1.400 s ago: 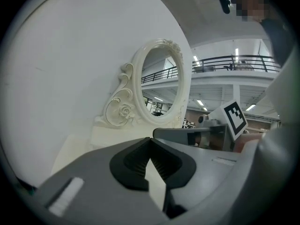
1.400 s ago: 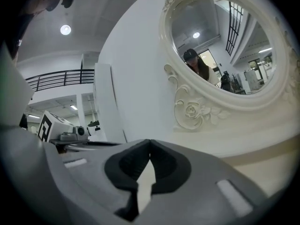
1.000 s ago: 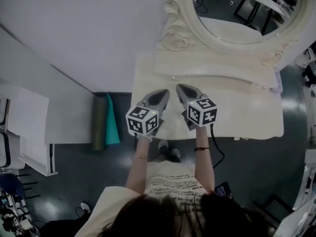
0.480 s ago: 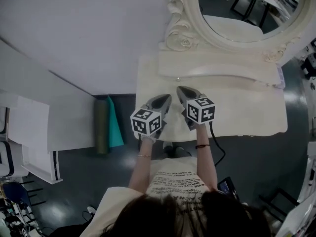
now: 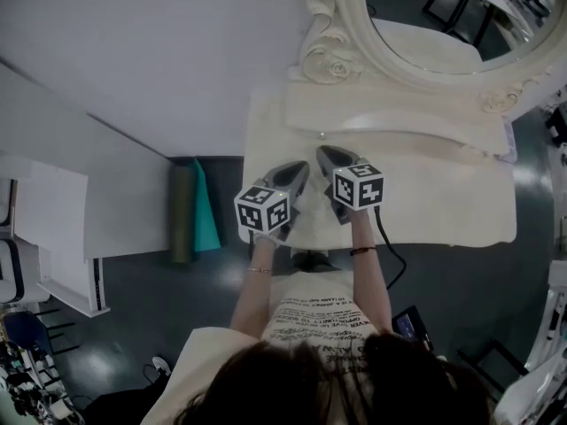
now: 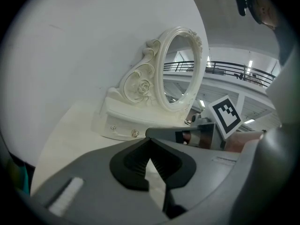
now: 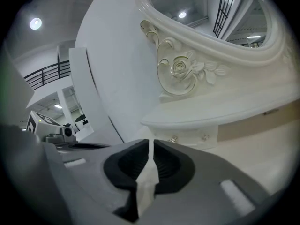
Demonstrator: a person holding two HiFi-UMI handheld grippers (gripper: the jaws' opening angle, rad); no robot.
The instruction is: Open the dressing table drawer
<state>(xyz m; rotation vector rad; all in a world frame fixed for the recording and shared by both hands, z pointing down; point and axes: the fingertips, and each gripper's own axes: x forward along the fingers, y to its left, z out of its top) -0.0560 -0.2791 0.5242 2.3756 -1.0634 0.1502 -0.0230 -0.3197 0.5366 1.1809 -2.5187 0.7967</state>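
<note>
Drawer [image 6: 123, 129] shut, in mirror [image 5: 443, 11] base at back of cream tabletop [image 5: 443, 206]. Left gripper [image 6: 150, 142] jaws closed, empty. Right gripper [image 7: 151, 143] jaws just been opening, a crack apart, nothing betw. them. White wall [image 5: 133, 42] behind, dark floor [image 5: 133, 308], teal roll [image 5: 204, 218] at left.

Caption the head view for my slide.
Above the dressing table, left gripper and right gripper, its jaws just opening on nothing, point toward the drawer knob.
</note>
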